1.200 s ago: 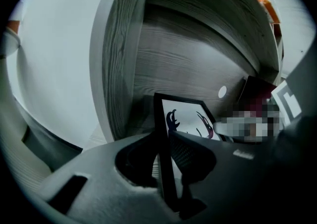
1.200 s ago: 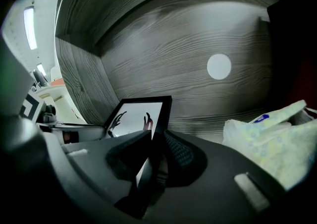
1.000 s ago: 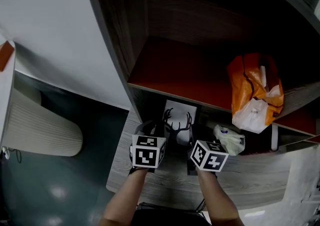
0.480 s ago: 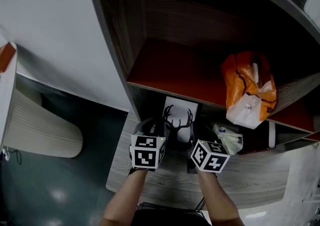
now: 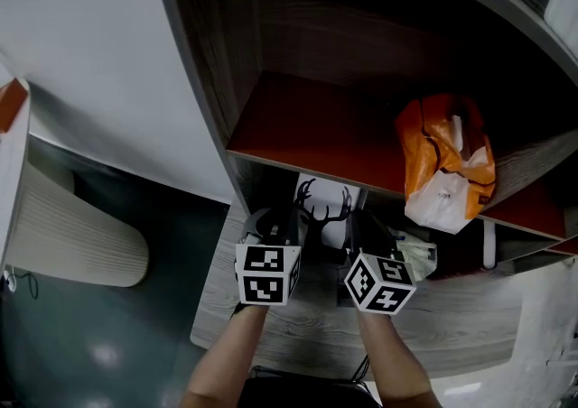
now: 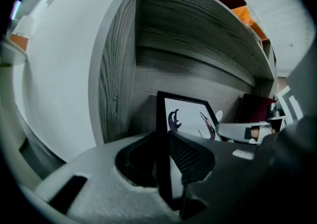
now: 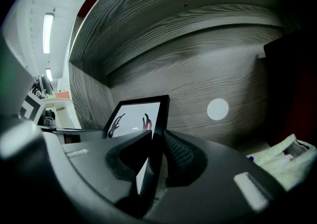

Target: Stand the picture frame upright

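Lower middle of the head view: black-rimmed picture frame point(image 5: 327, 208) with a white antler print. Sits inside the lower compartment of the grey wood-grain shelf unit point(image 5: 203, 81), beneath the dark red shelf board point(image 5: 307, 131). Stands on its lower edge, close to upright (top rim tucked partly out of sight under the board's front edge). Hard to tell whether it touches the back wall.

At its left side, left gripper point(image 5: 289, 222): narrow, pads pressed on the frame's left rim, which runs straight down between the jaws in the left gripper view. At its right side, right gripper point(image 5: 357, 226): likewise narrow, clamped on the right rim, as seen plainly in the right gripper view.

Upper right of the head view: orange and white plastic bag point(image 5: 447, 162), resting on the red board. Lower right, just beside the right gripper: crumpled whitish pouch point(image 5: 417, 253) on the lower level, apart from the frame. On the back wall, right of the frame in the right gripper view: round white dot point(image 7: 217, 109).
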The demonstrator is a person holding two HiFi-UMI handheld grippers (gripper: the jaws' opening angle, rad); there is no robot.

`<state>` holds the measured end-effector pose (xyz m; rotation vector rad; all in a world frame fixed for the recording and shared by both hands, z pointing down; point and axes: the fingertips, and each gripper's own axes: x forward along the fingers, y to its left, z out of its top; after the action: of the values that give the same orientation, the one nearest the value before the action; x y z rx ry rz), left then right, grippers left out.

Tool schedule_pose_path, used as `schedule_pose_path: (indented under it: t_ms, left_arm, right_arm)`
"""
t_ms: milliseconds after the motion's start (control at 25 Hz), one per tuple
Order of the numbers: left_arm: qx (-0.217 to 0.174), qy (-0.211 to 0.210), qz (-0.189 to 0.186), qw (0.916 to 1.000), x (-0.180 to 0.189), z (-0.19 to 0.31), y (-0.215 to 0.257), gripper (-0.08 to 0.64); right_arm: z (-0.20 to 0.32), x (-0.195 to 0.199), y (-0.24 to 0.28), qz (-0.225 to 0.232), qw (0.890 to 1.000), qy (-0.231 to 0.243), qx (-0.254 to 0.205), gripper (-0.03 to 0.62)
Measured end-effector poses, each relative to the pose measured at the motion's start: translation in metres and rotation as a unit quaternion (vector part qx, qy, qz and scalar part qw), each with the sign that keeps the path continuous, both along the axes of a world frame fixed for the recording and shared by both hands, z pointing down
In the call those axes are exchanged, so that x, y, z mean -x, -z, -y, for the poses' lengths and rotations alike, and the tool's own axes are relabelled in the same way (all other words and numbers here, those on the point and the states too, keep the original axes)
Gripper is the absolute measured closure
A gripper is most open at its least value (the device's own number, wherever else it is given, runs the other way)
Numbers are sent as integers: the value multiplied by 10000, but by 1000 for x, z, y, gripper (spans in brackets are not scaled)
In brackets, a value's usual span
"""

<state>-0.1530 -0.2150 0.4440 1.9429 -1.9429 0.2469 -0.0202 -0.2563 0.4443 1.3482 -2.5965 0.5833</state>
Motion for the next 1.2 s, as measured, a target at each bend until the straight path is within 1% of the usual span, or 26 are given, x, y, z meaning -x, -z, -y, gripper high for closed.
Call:
schedule_pose_path:
  t_ms: [240, 360, 600, 1200]
  left_arm:
    - [-229, 80, -37, 9997, 4, 7, 5, 494]
    - [-268, 93, -27, 9996, 5, 11, 4, 495]
    - [-216, 73, 38, 9997, 4, 19, -1, 495]
    - [-206, 77, 168, 9996, 8, 40, -6, 494]
  right_arm:
    - [9, 5, 12, -10, 9996, -6, -295, 520]
    - [13, 6, 12, -30, 9992, -23, -395, 520]
    - [20, 5, 9, -4, 9991, -77, -420, 522]
    - [36, 9, 4, -22, 9989, -32, -470, 522]
